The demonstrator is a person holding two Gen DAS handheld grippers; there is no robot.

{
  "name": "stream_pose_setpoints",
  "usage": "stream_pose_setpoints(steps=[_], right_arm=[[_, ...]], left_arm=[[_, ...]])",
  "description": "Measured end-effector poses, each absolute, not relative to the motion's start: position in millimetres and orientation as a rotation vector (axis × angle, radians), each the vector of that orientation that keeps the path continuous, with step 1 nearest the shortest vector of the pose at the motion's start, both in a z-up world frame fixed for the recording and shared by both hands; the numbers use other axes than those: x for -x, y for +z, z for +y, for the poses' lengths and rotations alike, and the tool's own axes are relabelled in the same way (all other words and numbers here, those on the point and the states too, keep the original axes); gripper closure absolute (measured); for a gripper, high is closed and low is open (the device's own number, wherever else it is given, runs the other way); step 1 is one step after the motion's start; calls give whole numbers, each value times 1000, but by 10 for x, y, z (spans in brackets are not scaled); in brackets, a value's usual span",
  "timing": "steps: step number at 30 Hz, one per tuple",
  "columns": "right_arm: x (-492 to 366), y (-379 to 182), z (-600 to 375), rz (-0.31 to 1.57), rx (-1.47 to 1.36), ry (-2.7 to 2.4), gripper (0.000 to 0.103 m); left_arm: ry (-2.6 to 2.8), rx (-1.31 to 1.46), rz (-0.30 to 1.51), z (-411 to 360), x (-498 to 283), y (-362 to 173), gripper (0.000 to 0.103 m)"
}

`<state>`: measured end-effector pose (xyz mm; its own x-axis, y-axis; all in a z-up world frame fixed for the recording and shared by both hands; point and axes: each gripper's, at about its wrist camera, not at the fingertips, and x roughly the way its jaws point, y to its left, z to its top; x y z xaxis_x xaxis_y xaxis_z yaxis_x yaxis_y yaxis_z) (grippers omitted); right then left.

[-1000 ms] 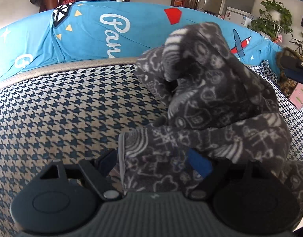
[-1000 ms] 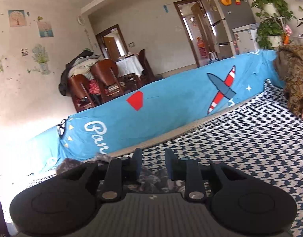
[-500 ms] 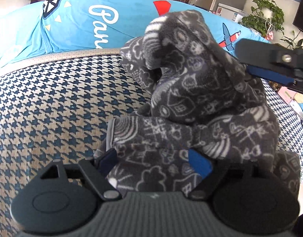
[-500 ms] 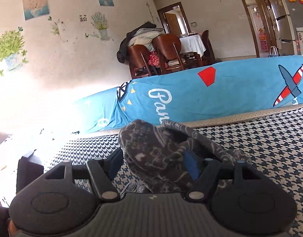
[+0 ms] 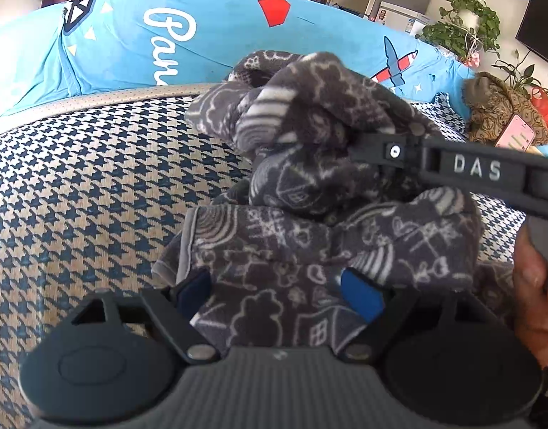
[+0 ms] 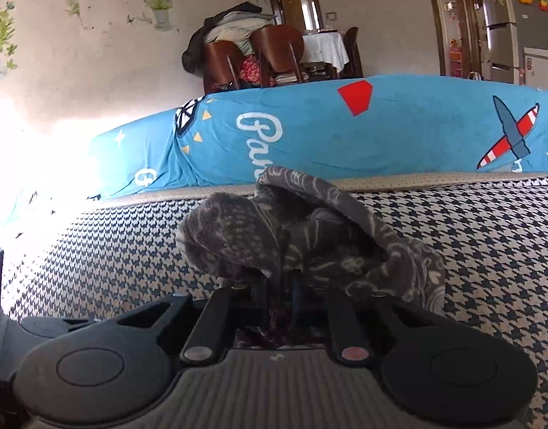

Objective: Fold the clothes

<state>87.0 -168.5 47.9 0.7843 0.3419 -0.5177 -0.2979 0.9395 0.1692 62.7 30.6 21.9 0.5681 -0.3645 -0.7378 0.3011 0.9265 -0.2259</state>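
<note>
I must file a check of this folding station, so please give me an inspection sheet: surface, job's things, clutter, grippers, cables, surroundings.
Surface: houndstooth cover, blue and beige, with a blue printed sheet along its far edge.
Job's things: one grey patterned fleece garment, bunched in a heap, not yet flat.
Clutter: a brown patterned cloth with a pink phone on it, at the far right.
Grippers: left gripper has wide jaws with the garment's near edge between them; right gripper is closing on a fold, its jaws nearly together with fleece between them.
Cables: nothing seen.
Surroundings: wooden chairs piled with clothes, fridge, potted plants, wall stickers.
</note>
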Motion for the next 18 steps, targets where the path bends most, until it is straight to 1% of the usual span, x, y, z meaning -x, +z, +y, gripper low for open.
stream_pose_setpoints(steps=[4,9,13,14,15,18], right_arm=[[-814,614,-1886,499,-132,260,91],[-789,735,-2262,456,-221,100,92],[-749,802,-2576,429,-275,-36,93],[-733,823,-2654,416,-282,-73,95],[-715,844,-2731,405,-289,-103,98],[-673,885,-2960,394,-331,-166,98]], left_arm=[[-441,94,870,246,-599,345,20],[-538,93,825,75,-494,535,19],[-606,78,777,-102,-431,685,15],[-608,76,760,-104,-414,729,10],[-609,74,743,-105,-397,772,8],[-614,69,691,-110,-348,902,7]])
